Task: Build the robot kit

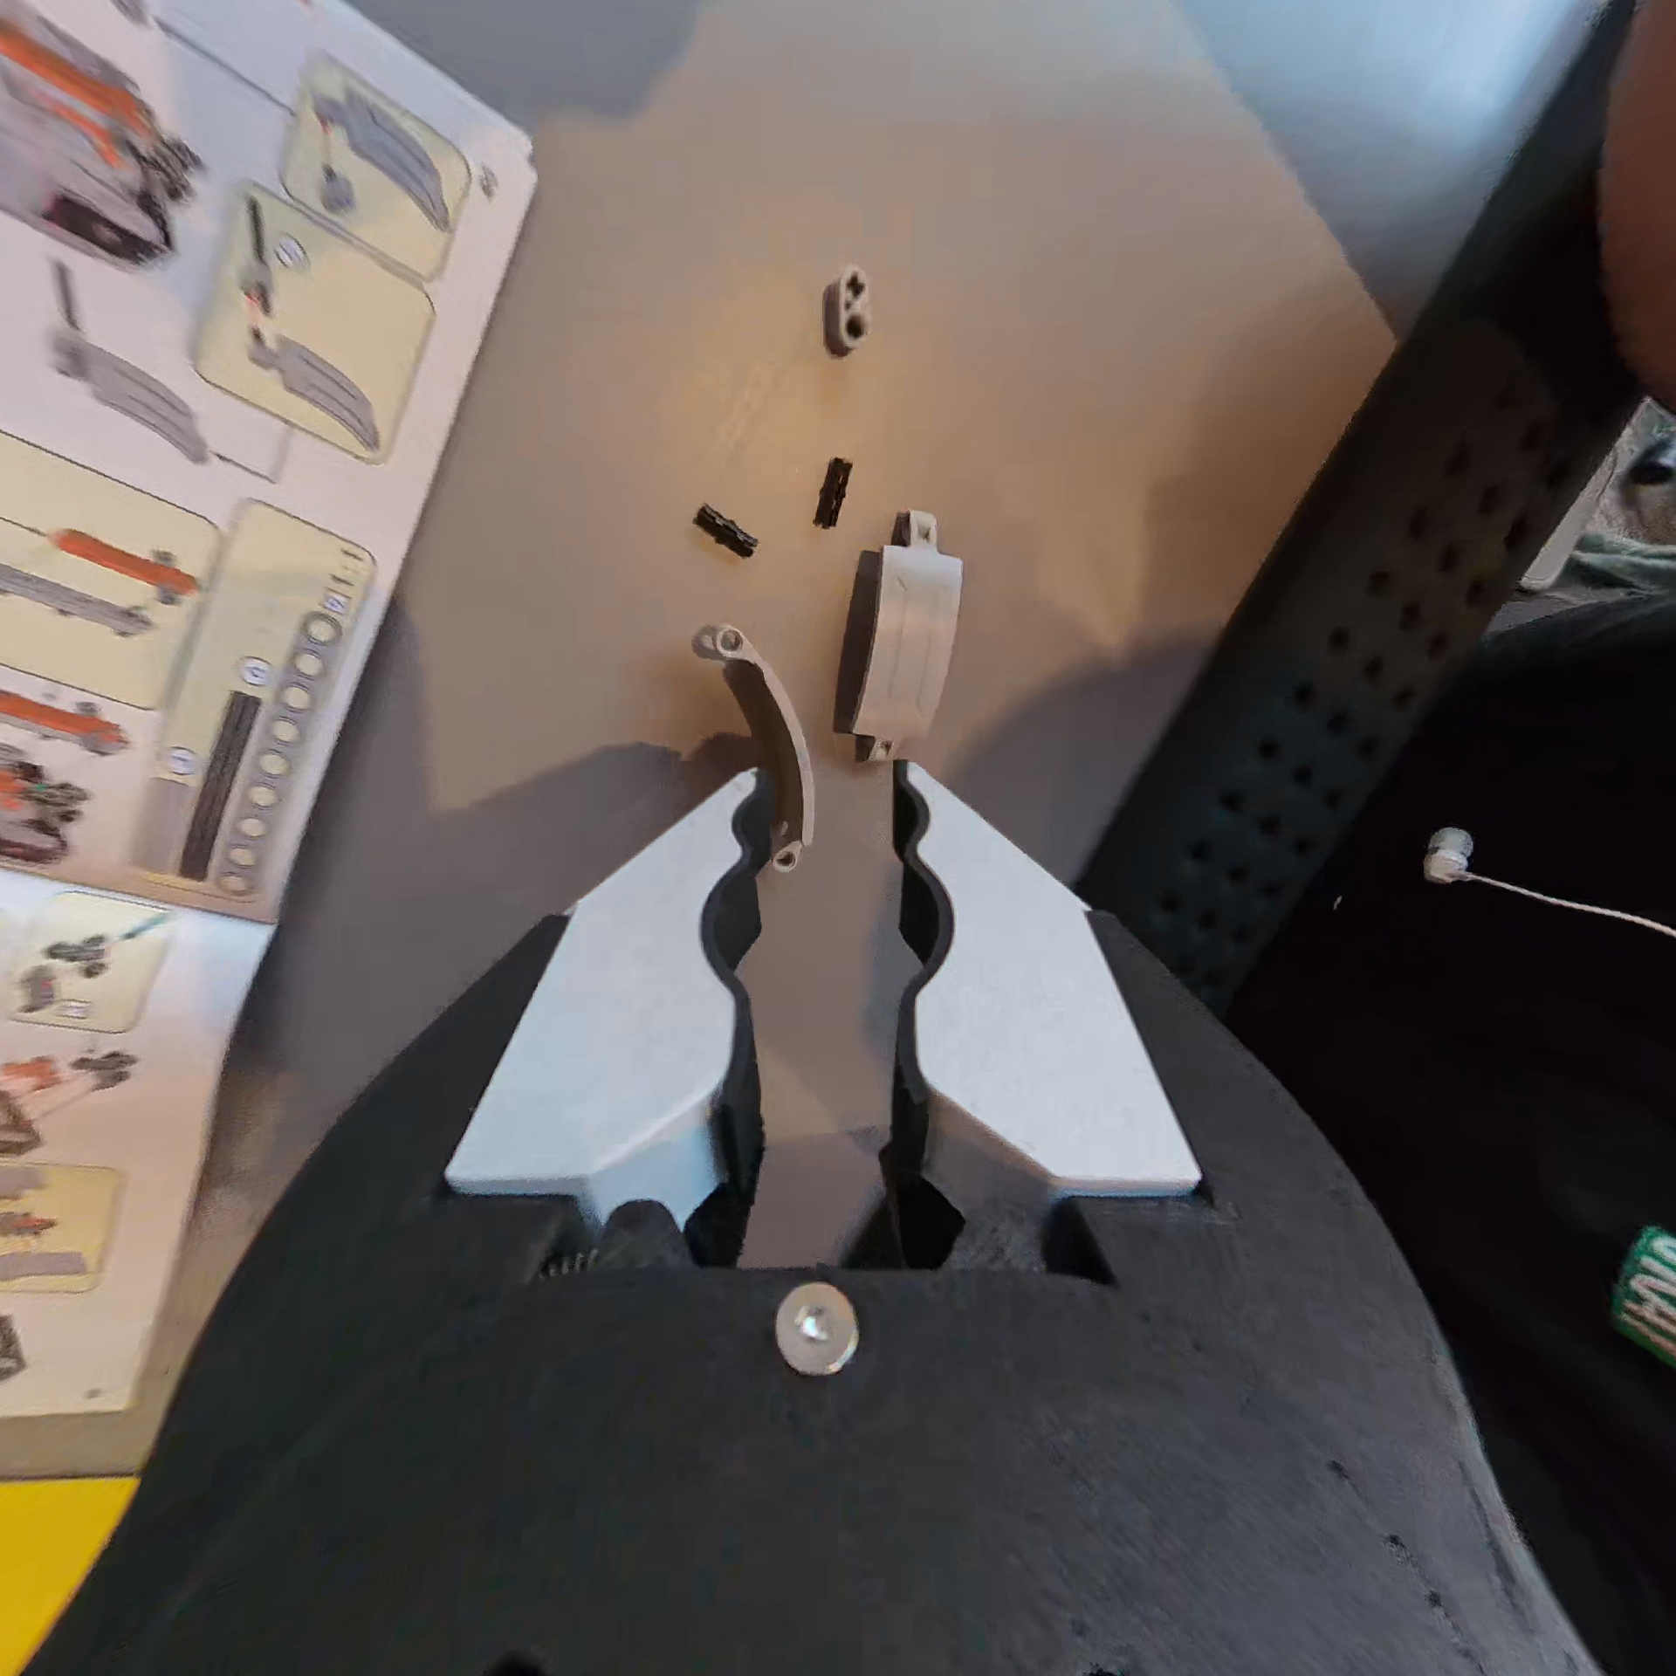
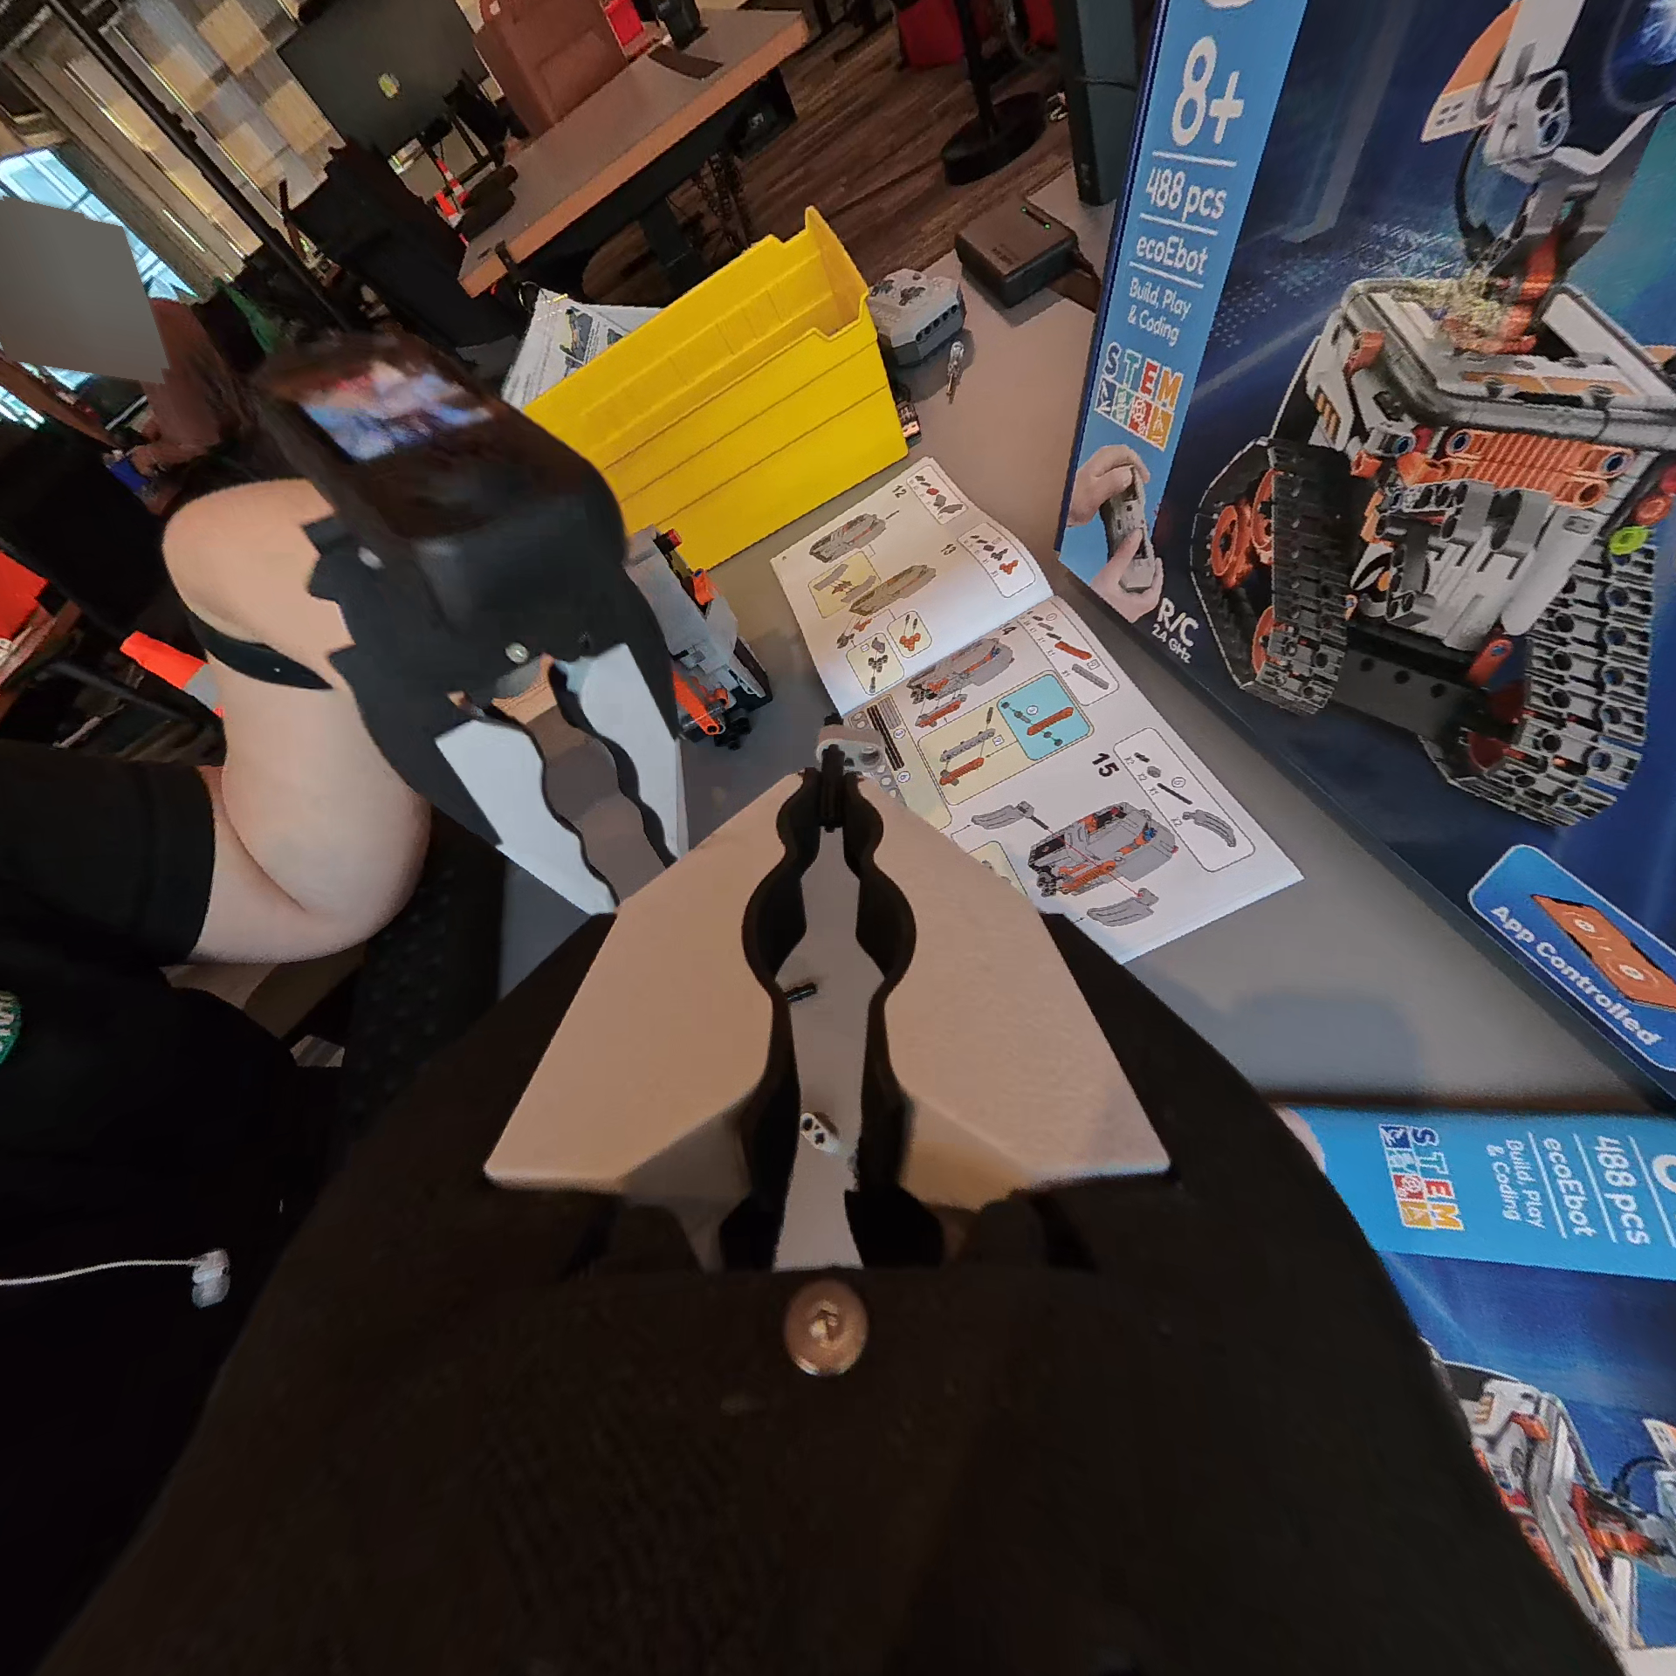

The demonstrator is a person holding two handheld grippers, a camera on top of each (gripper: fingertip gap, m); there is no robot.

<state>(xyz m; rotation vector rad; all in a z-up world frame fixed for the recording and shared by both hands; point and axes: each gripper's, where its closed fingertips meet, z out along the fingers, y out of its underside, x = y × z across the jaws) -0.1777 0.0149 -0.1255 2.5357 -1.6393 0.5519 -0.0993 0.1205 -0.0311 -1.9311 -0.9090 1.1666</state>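
Note:
My left gripper [image 1: 830, 780] is open and empty, low over the grey table. A thin curved grey piece [image 1: 771, 725] lies right at its left fingertip. A wider curved grey panel [image 1: 902, 644] lies just beyond the right fingertip. Two black pins [image 1: 725, 531] [image 1: 833, 492] and a small grey two-hole connector [image 1: 848, 308] lie farther off. My right gripper [image 2: 830, 794] is shut on a black pin [image 2: 829, 803] with a small light grey piece [image 2: 851, 755] at its end, held above the table. The left gripper [image 2: 635, 862] shows beside it in the right wrist view.
An open instruction booklet [image 2: 998, 707] [image 1: 227, 544] lies on the table. A yellow bin [image 2: 744, 381], a partly built model [image 2: 703, 635] and a big blue toy box [image 2: 1406, 453] stand behind it. Another box [image 2: 1542, 1270] lies at the right. A person in black sits at the left.

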